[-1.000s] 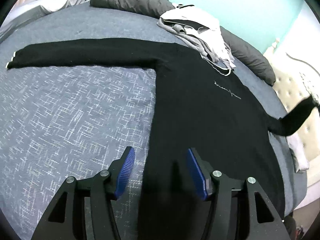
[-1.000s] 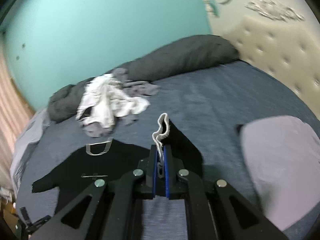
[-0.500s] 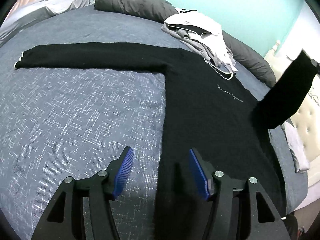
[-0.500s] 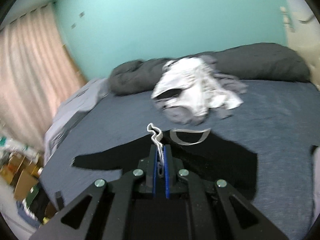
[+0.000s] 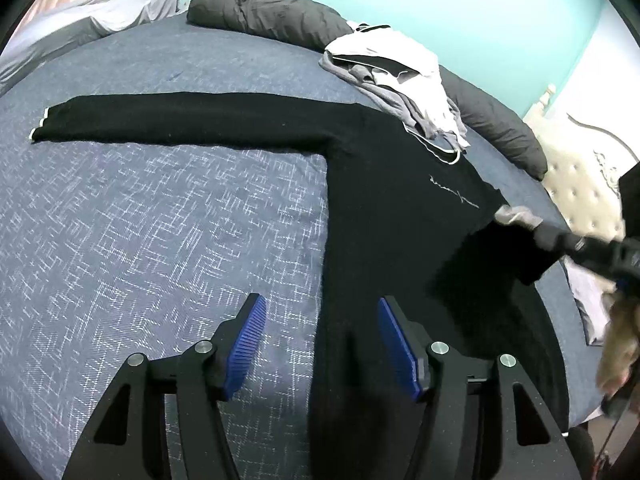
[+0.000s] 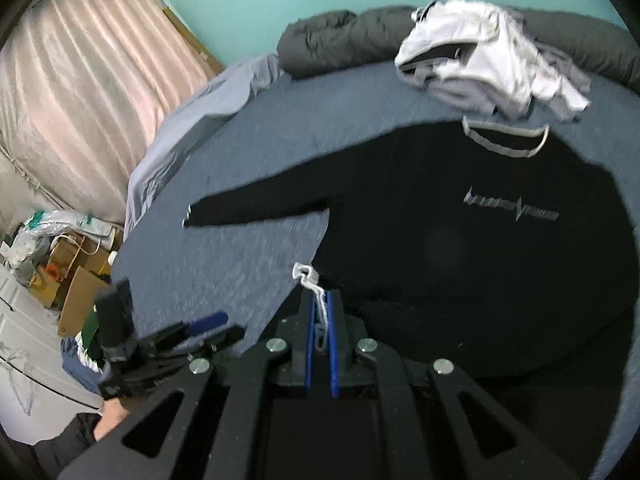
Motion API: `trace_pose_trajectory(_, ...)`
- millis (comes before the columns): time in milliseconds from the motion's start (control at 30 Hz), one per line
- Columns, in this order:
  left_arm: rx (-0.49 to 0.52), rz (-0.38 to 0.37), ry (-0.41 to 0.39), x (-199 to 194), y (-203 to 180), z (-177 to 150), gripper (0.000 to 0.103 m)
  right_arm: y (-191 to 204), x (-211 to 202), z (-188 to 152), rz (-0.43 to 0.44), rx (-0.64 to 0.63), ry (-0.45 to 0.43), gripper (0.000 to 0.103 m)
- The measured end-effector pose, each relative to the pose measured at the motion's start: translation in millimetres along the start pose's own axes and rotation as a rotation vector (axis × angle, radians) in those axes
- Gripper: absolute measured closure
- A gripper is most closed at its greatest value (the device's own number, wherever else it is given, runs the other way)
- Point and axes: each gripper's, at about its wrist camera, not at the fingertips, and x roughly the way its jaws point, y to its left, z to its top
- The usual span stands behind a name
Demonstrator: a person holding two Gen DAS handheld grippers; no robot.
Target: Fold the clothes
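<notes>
A black sweater (image 5: 384, 216) lies face up on the blue bed (image 5: 160, 240), its body running away from the person toward the neckline, which sits just beside a heap of white and grey clothes (image 5: 400, 80) near the dark duvet (image 5: 260, 12). One sleeve (image 5: 180, 124) stretches flat across the bed, at right angles to the body, its pale cuff at the far end. The other sleeve is lifted: the right gripper (image 6: 319, 320) is clamped together on that sleeve's white-edged cuff (image 6: 306, 276) and holds it above the chest of the sweater, so the sleeve hangs doubled over the body. The left gripper (image 5: 320, 344) hovers with its blue pads apart and nothing between them, above the sweater's near side edge, close to the hem. What the coming move turns on, as I judge it, is that the held sleeve must land across the body, crosswise to the sweater's long axis, and the right gripper already carries it there; the flat sleeve lies on the left gripper's side, nearer to it, though its cuff is well apart from both.
</notes>
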Motion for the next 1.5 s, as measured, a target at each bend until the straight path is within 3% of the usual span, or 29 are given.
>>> trace_pose_trajectory(333, 0.028, -0.002, 0.009, 5, -8, -1, 0.037, -4, 43, -29, 0.018, 0.024, 0.08, 0.093)
trace_pose_trajectory(400, 0.037, -0.019, 0.014, 6, -12, -1, 0.037, -1, 44, -30, 0.006, 0.001, 0.094, 0.079)
trace_pose_trajectory(567, 0.098, -0.064, 0.022, 8, -31, -3, 0.037, -17, 16, -25, -0.026, 0.007, 0.039, 0.066)
trace_pose_trajectory(667, 0.141, -0.087, 0.045, 15, -47, -3, 0.037, -44, -10, -27, -0.07, 0.081, -0.022, 0.05)
trace_pose_trajectory(833, 0.205, -0.108, 0.082, 31, -74, -2, 0.037, -90, -44, -54, -0.13, 0.214, -0.108, 0.046)
trace_pose_trajectory(967, 0.234, -0.119, 0.126, 49, -90, -4, 0.038, -113, -52, -78, -0.166, 0.292, -0.123, 0.044)
trace_pose_trajectory(1233, 0.244, -0.113, 0.221, 82, -97, -14, 0.064, -143, -58, -110, -0.124, 0.437, -0.186, 0.043)
trace_pose_trajectory(1267, 0.241, -0.112, 0.226, 83, -96, -15, 0.065, -145, -58, -113, -0.116, 0.448, -0.198, 0.043)
trace_pose_trajectory(1333, 0.239, -0.109, 0.235, 86, -94, -16, 0.078, -148, -58, -118, -0.106, 0.463, -0.216, 0.043)
trace_pose_trajectory(1500, 0.225, -0.123, 0.227, 82, -94, -16, 0.093, -151, -53, -129, -0.096, 0.481, -0.232, 0.043)
